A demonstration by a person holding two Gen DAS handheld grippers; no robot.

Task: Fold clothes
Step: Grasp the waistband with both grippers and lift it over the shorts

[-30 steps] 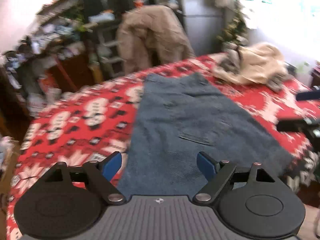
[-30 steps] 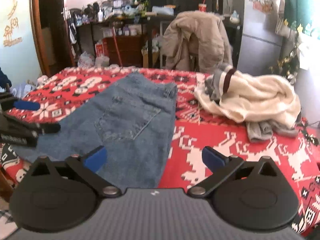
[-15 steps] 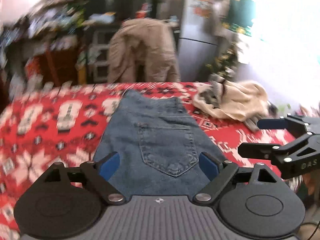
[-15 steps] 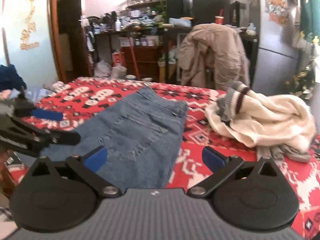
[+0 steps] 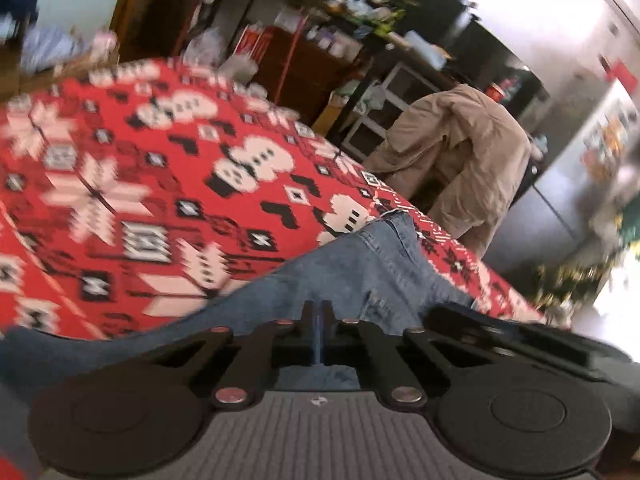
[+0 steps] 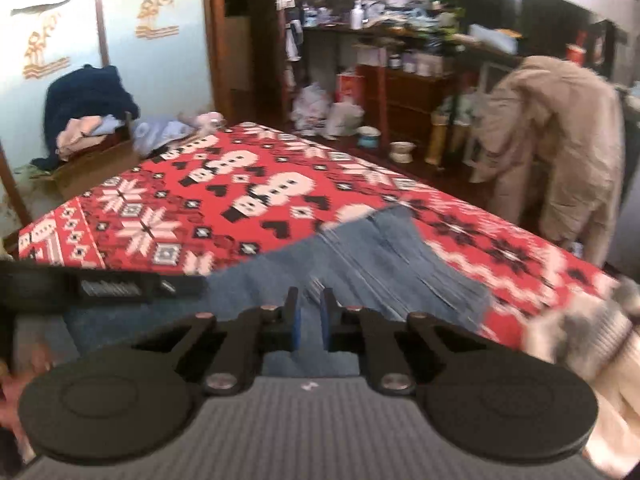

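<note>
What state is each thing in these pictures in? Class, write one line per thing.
Jeans: on the tablecloth, near edge pinched by both grippers.
Left gripper: shut on the jeans, having just closed.
Right gripper: just closed on denim.
Tablecloth: spread flat.
Cream sweater: crumpled, unfolded.
Beige jacket: draped behind.

left tongs (image 5: 319, 320) built from matte black linkage arms, silver pivot screws dotted along them, blue pads, twin round black discs, ribbed grey housing stamped with a tiny logo, right tongs (image 6: 309, 320) pretty much identical
</note>
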